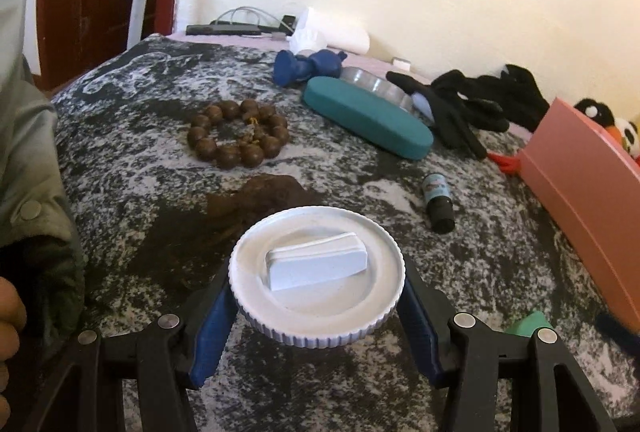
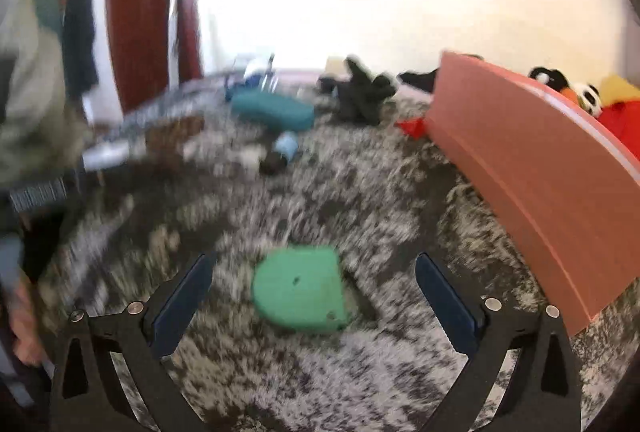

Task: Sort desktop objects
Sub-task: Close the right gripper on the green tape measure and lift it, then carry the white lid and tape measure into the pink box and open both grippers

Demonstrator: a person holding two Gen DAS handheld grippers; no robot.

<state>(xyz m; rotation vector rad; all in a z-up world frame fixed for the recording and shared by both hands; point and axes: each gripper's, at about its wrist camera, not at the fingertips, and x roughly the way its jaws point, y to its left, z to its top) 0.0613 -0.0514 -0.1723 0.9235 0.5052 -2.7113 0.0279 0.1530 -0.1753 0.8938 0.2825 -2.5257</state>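
In the left wrist view my left gripper [image 1: 316,284] is shut on a white round lid [image 1: 316,330] with a ribbed rim, its blue pads [image 1: 212,332] pressing on both sides. A pale blue-white block [image 1: 316,266] lies in the upturned lid. The lid is held just above the black-and-white speckled cloth [image 1: 140,159]. In the blurred right wrist view my right gripper [image 2: 316,264] stands wide open. A flat green piece [image 2: 298,290] lies on the cloth between its fingers, touching neither. A corner of the green piece [image 1: 528,324] also shows in the left wrist view.
A brown bead bracelet [image 1: 239,133], a teal case [image 1: 368,111], a small dark bottle [image 1: 438,203], black gloves [image 1: 472,103] and a blue figure [image 1: 308,65] lie farther back. A pink box [image 1: 588,191] holding plush toys [image 1: 616,123] stands at the right. A person's sleeve [image 1: 32,171] is at the left.
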